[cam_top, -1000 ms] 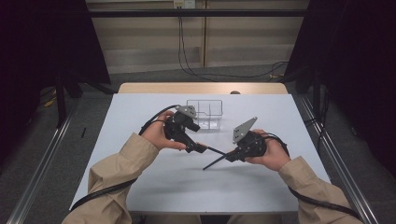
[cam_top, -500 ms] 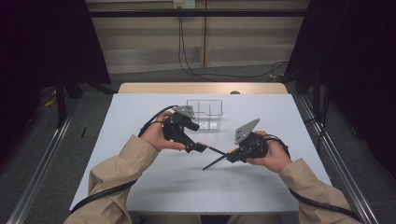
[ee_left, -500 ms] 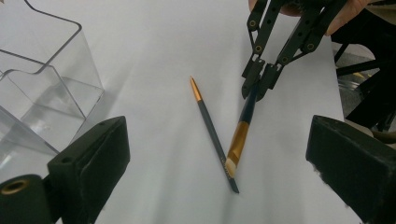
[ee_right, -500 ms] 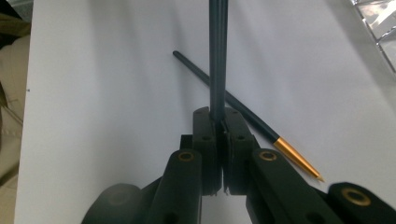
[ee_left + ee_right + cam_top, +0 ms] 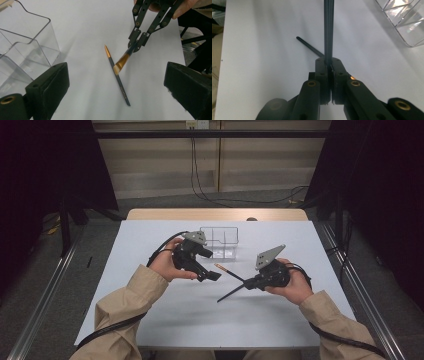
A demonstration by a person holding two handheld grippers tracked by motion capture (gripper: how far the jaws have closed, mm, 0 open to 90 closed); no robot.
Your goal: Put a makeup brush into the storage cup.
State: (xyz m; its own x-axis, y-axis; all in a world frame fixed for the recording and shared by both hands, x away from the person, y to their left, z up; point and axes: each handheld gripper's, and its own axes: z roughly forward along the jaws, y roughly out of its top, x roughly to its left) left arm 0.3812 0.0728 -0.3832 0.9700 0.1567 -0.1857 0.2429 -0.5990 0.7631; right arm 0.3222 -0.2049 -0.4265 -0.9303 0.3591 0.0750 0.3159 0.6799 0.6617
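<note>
brush [image 5: 121, 62] clamped in R gripper [image 5: 136, 46]

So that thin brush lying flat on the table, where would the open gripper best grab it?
Probably mid-handle on the lying brush, coming straight down with the left gripper, jaws either side of the shaft. It lies flat with bare table on both sides there, away from the held brush crossing near its tip.

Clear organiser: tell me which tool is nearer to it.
Left. The left tool hangs open just in front of the clear organiser; the right tool, shut on a brush, sits farther back toward the person.
</note>
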